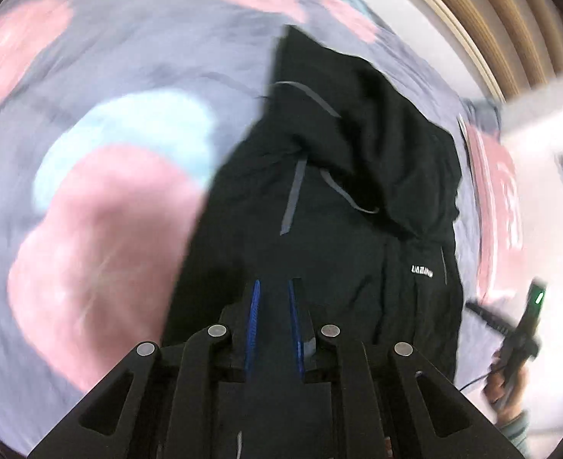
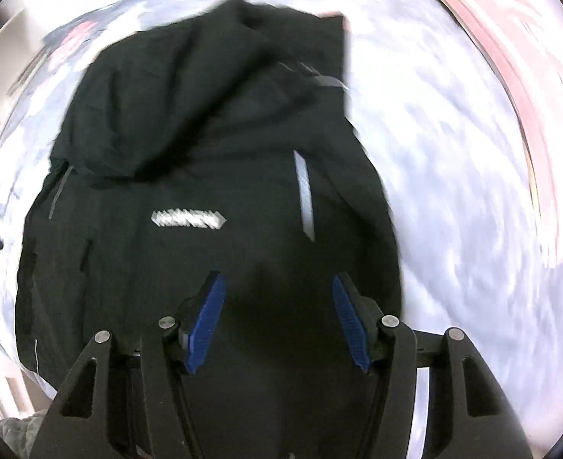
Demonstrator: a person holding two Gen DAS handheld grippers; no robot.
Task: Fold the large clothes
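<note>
Between the narrowed blue pads of the left tool [image 1: 273,325] sits dark cloth, so it seems clenched on the hem of the black jacket [image 1: 338,199]. Nearest the right tool [image 2: 279,321], its pads are spread wide and grasp nothing, with the jacket lying just beyond them. Farther off, the hood bunches on the patterned bed sheet [image 1: 101,122]. One-sided pulling could drag the jacket askew and spoil the fold.

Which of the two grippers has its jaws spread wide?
The right gripper: blue pads far apart over the black jacket. The left gripper is nearly closed.
</note>
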